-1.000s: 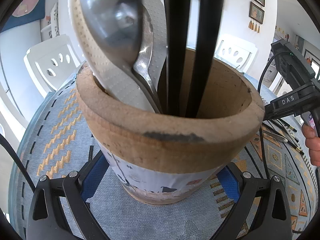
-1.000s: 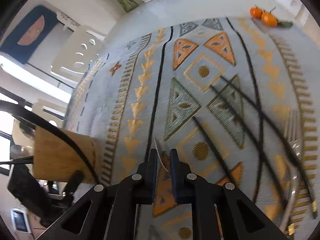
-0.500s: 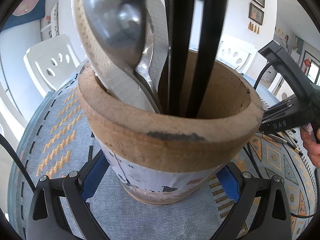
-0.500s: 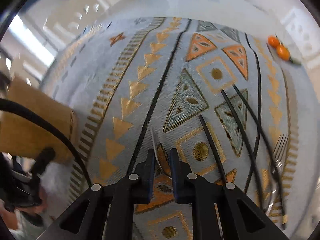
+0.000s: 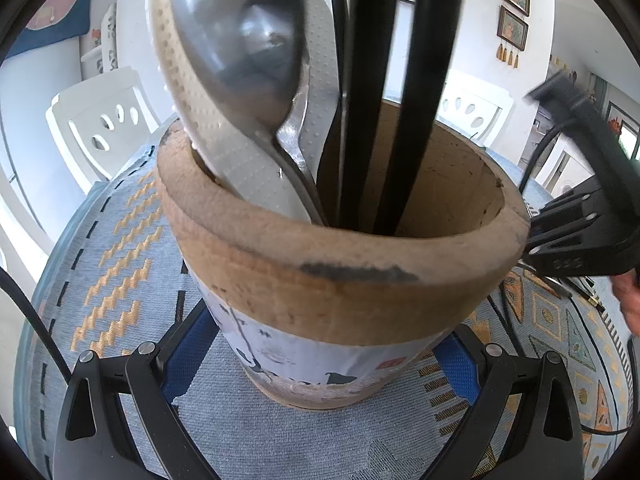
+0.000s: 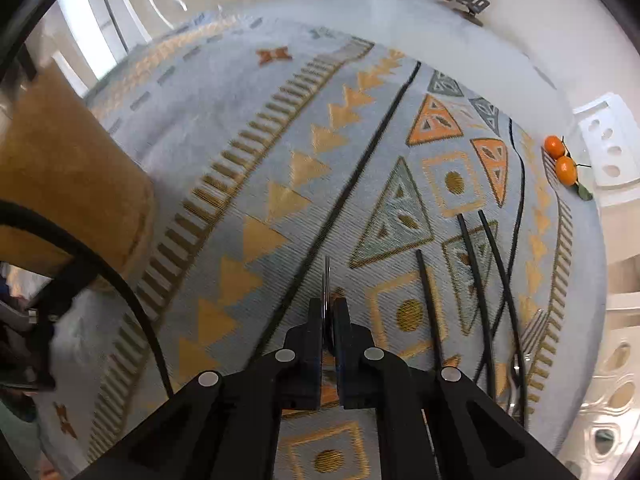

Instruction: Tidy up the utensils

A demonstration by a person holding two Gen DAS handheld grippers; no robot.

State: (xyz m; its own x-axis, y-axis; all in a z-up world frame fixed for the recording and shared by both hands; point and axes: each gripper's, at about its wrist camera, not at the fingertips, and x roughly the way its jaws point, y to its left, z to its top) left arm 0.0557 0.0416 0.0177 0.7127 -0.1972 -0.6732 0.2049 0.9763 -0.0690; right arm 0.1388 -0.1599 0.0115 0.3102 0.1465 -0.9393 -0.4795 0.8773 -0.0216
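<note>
A: What is seen around the left hand-held gripper (image 5: 320, 364)?

B: A patterned cloth (image 5: 120, 248) is spread over the tabletop beneath it. The cork-coloured utensil holder (image 5: 340, 280) is clamped between its blue pads, upright, directly ahead. Inside the holder, a white dotted spatula (image 5: 224, 132) and a large metal spoon (image 5: 240, 40) are leaned to the near left, and black handles (image 5: 424, 80) are stood at the centre.

A: And the right hand-held gripper (image 6: 329, 312)?

B: Its jaws have just been closing and are pressed together on a thin metal utensil (image 6: 327, 280), seen edge-on and projecting forward from between the pads. What kind of utensil it is cannot be told. The holder is found far to its left, partly cut off by the frame edge.

A: What is left on the cloth?

B: Several black chopsticks (image 6: 476, 280) are laid crossing one another to the right of that gripper, with a fork (image 6: 536, 332) beside them. Two small oranges (image 6: 560, 160) are set further ahead on the right.
</note>
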